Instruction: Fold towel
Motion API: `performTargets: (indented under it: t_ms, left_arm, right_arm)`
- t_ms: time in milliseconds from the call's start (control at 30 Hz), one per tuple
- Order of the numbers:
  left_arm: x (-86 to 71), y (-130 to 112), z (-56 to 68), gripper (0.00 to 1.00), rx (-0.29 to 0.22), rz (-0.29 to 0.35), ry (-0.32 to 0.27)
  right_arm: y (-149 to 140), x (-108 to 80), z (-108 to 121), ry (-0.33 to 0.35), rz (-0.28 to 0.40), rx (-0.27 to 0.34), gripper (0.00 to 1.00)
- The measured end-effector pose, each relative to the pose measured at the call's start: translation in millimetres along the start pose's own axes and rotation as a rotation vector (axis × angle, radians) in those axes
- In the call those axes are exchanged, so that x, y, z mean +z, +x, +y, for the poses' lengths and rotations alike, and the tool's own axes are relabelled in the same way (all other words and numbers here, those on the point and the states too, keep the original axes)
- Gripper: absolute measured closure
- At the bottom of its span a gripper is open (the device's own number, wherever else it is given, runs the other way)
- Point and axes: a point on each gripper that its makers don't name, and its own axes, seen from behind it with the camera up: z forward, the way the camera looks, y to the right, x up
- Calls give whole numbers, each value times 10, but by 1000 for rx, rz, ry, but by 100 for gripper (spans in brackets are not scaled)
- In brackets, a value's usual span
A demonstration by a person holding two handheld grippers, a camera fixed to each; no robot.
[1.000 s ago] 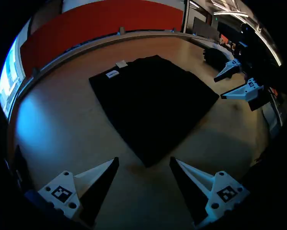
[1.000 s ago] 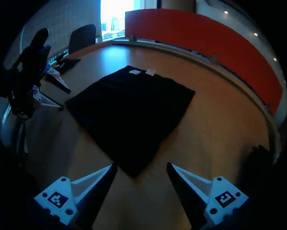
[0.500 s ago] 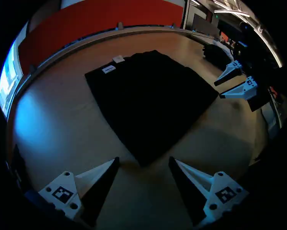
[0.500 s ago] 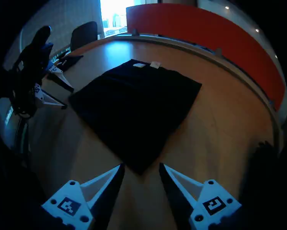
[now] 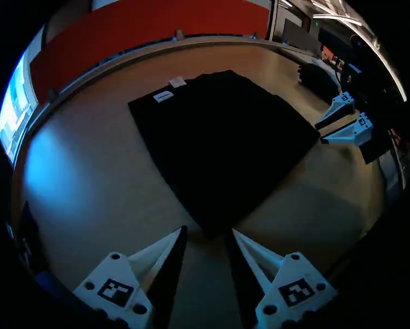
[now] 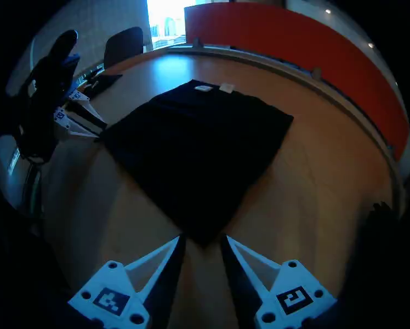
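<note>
Because the black towel (image 5: 221, 148) lies spread flat on the wooden table (image 5: 84, 175) with a corner pointing at each of my tools, I hold the left gripper (image 5: 208, 231) low over the table so that its fingers straddle the tip of one near corner. Its jaws stand parted by a narrow gap. The cloth tip sits just between the fingertips, and neither finger presses on the fabric as far as I can see.

The right gripper (image 6: 203, 238) sits the same way at the other near corner, fingers a little apart, the towel's point in the gap, nothing clamped. I place them so because taking both corners of one edge should let me lift that edge evenly and carry it across. The far corner, by the red partition (image 5: 139, 27), is marked by small white tags (image 5: 163, 96).

In the left gripper view the right gripper shows off to the side at the towel's side corner, so I take both tools to be on the same edge. I judge the fold not yet begun, though the dark cloth hides whether it is already doubled. Next I reckon both jaws must squeeze low enough to catch fabric rather than skate over it.
</note>
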Motion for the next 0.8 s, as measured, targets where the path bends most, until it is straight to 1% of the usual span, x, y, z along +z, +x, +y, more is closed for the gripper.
performTargets:
  t_ms: [67,133,367,500,633,700,800]
  left_arm:
    - [3,-1,-24,69,-2,-4,12]
    - [5,-3,-34,71,-3,-7,20]
    - [6,-2,-24,71,12,-10,27]
    - [-3,-5,-1,71,9,-12,21]
    - [-10,-23,60,71,15,-16,7]
    - [-13,-33,88,71,18,-17,4]
    - [-15,-27,91,72,14,-16,11]
  right_arm:
    - [6,5,-1,0,3,-1,52]
    - [13,13,-3,0,5,-2,52]
    - [41,37,-3,-1,8,1,53]
    - [47,45,24,-11,9,3,62]
    - [44,47,33,-14,10,3,63]
    - [42,48,41,-17,11,1,67]
    - [35,45,51,-20,9,-8,69]
